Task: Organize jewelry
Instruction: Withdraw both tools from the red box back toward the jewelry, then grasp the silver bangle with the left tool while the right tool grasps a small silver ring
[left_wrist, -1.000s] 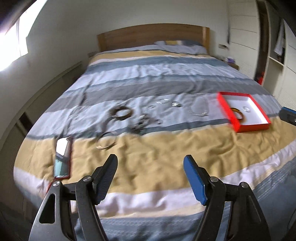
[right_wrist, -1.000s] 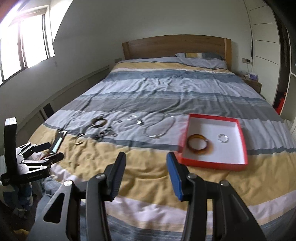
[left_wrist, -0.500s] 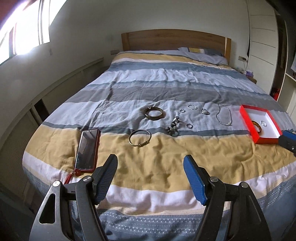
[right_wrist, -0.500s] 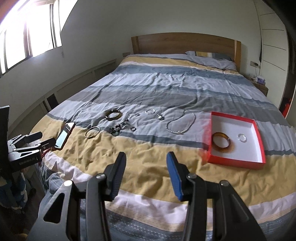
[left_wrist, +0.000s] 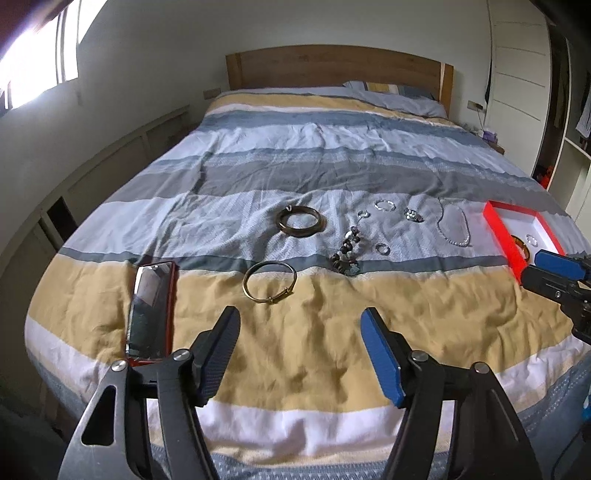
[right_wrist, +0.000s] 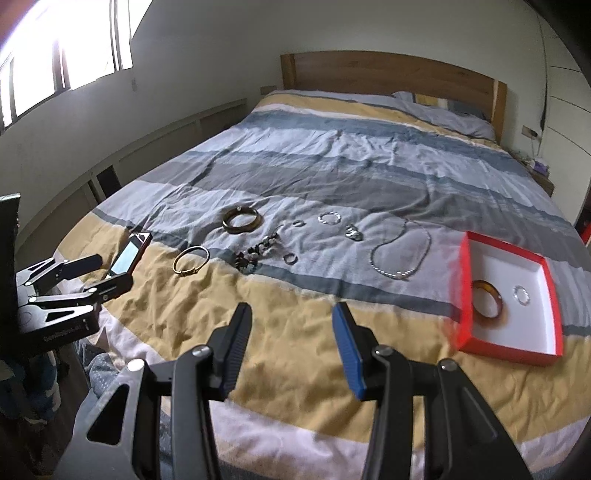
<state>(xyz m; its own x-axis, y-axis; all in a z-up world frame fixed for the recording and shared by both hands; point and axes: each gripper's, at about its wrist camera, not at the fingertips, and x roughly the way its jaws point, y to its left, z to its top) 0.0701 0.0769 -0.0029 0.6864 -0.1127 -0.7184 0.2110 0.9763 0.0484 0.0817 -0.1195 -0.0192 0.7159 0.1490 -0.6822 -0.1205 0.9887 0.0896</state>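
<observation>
So we're barely into this one. The red box (right_wrist: 466, 295) sits on the bed's right side with just 2 pieces in it: an amber bangle (right_wrist: 487, 301) and a small silver ring (right_wrist: 522, 295) on the white lining. Everything else is loose on the striped duvet (right_wrist: 332, 166): a dark chunky bangle (left_wrist: 300, 220), a thin gold bangle (left_wrist: 270, 281) with a clasp, a clump of dark beads (left_wrist: 347, 254), a pearl necklace (right_wrist: 400, 254) looped open, plus a few tiny silvery rings and bits in between. A phone (left_wrist: 151, 306) in a red case lies near the gold bangle. Left gripper (left_wrist: 301, 354) and right gripper (right_wrist: 291, 347) both hover over the near edge, jaws apart and holding nothing. Fabric's soft and wrinkly, so we'd guess the thin pieces will be fiddly
</observation>
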